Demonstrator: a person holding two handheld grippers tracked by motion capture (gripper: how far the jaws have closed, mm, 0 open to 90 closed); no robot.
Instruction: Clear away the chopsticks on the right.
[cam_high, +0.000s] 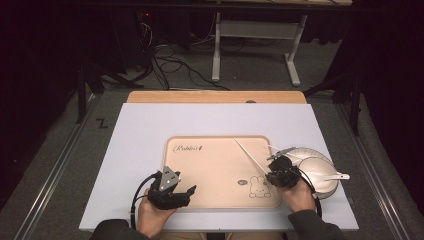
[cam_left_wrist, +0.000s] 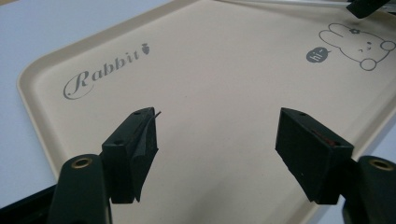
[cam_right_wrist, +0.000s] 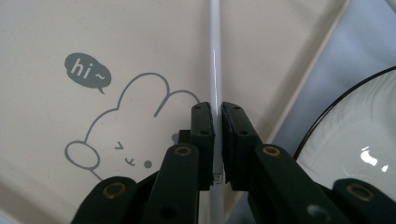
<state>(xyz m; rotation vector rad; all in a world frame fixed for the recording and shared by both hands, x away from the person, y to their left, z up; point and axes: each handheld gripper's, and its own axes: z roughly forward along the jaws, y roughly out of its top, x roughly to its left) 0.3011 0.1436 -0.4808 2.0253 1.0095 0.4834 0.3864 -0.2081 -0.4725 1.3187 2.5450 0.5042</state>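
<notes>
Dark floor and a tangle of cables lie beyond the pale blue table top (cam_high: 135, 130), and on it sits a beige tray (cam_high: 200, 170) printed with the word "Rabbit" and a small rabbit drawing beside a "hi~" bubble.

My right gripper (cam_right_wrist: 218, 112) is clamped on a white chopstick (cam_right_wrist: 214, 56). It is thin, smooth and glossy, with a bright streak of reflected light along its length, and it is straight from end to end. In my right gripper view it passes between the two black pads, which press on it from both sides, and runs on over the tray just beside the rabbit's ears. In the high view the chopstick (cam_high: 250, 154) slants from my right gripper (cam_high: 276, 175) up and to the left over the tray's right part, its far tip near the tray's upper rim.

Just to the right of the tray stands a white bowl (cam_high: 320, 167) on the table, with a white spoon (cam_high: 336, 176) lying in it, handle pointing right.

My left gripper (cam_left_wrist: 217, 140) hangs over the tray's lower left corner, jaws wide apart with nothing between them, only bare beige tray beneath.
</notes>
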